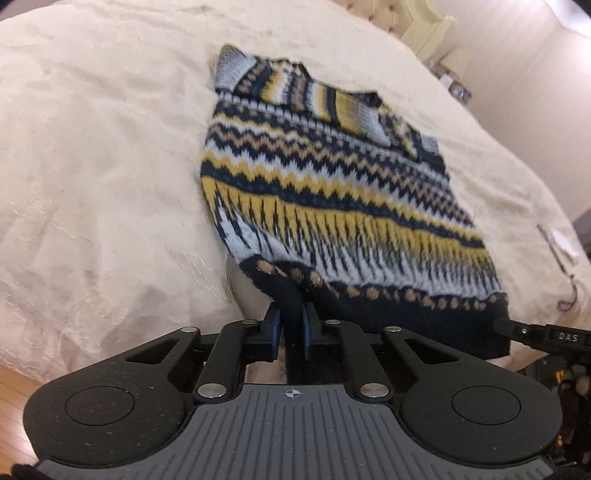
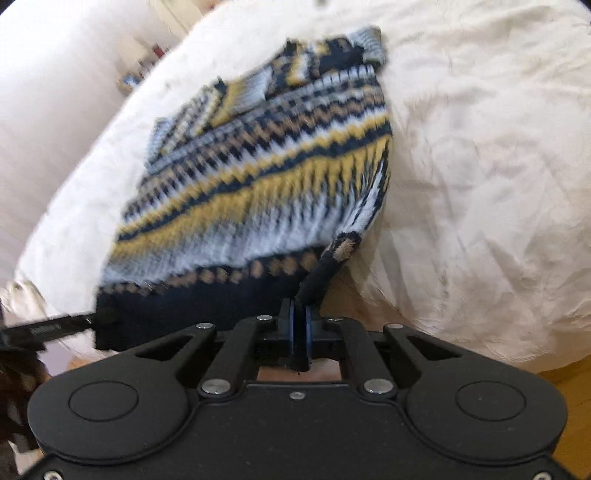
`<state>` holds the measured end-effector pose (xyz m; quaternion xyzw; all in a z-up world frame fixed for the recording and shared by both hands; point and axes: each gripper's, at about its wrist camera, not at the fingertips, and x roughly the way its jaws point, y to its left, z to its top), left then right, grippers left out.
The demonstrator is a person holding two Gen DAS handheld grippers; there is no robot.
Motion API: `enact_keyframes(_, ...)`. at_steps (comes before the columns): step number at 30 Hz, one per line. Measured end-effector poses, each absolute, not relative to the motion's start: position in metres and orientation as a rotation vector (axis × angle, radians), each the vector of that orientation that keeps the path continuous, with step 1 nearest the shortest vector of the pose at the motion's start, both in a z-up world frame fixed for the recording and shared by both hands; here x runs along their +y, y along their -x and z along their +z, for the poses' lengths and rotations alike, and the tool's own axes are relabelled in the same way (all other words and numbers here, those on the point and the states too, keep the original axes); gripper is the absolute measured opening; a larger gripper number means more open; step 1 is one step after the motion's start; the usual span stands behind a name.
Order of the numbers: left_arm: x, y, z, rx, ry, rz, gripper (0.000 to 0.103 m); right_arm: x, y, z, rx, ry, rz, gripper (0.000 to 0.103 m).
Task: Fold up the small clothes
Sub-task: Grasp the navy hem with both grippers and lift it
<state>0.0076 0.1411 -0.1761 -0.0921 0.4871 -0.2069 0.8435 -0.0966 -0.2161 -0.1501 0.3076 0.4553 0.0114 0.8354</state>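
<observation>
A small knit sweater (image 1: 332, 177) with navy, yellow, tan and pale blue zigzag bands lies on a cream bedspread (image 1: 92, 147), sleeves folded across its far end. My left gripper (image 1: 291, 317) is shut on the left corner of the navy hem, lifted off the bed. The right gripper's fingers (image 1: 517, 330) reach the hem's right corner in this view. In the right wrist view, my right gripper (image 2: 300, 314) is shut on the hem's right corner of the sweater (image 2: 266, 166), and the left gripper's fingertips (image 2: 99, 317) hold the other corner.
The bedspread (image 2: 480, 166) covers the whole bed. Its near edge drops to a wooden floor (image 1: 14, 398). A cream headboard (image 1: 424, 26) and a wall stand beyond the bed. A cable and a white item (image 1: 565, 243) lie at the bed's right side.
</observation>
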Motion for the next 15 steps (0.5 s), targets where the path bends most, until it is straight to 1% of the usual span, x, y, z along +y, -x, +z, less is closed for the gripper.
enact_keyframes(5,0.146,-0.007,-0.174,1.015,0.181,-0.407,0.008,-0.219,0.094,-0.136,0.947,-0.639,0.026,0.013)
enact_keyframes(7,0.145,-0.008,-0.182,1.041,0.162,-0.412,0.010,-0.217,0.091,-0.140,0.972,-0.610,0.020,0.013)
enact_keyframes(8,0.144,-0.009,-0.186,1.057,0.151,-0.410,0.014,-0.217,0.090,-0.144,0.989,-0.602,0.016,0.013)
enact_keyframes(9,0.142,-0.009,-0.190,1.076,0.141,-0.410,0.029,-0.217,0.090,-0.148,1.004,-0.600,0.014,0.013)
enact_keyframes(10,0.141,-0.008,-0.194,1.085,0.136,-0.413,0.041,-0.217,0.089,-0.153,1.019,-0.597,0.011,0.013)
enact_keyframes(11,0.140,-0.007,-0.198,1.091,0.132,-0.419,0.045,-0.216,0.089,-0.156,1.034,-0.595,0.010,0.013)
enact_keyframes(15,0.133,-0.008,-0.206,1.096,0.139,-0.445,0.046,-0.214,0.088,-0.167,1.079,-0.579,0.001,0.013)
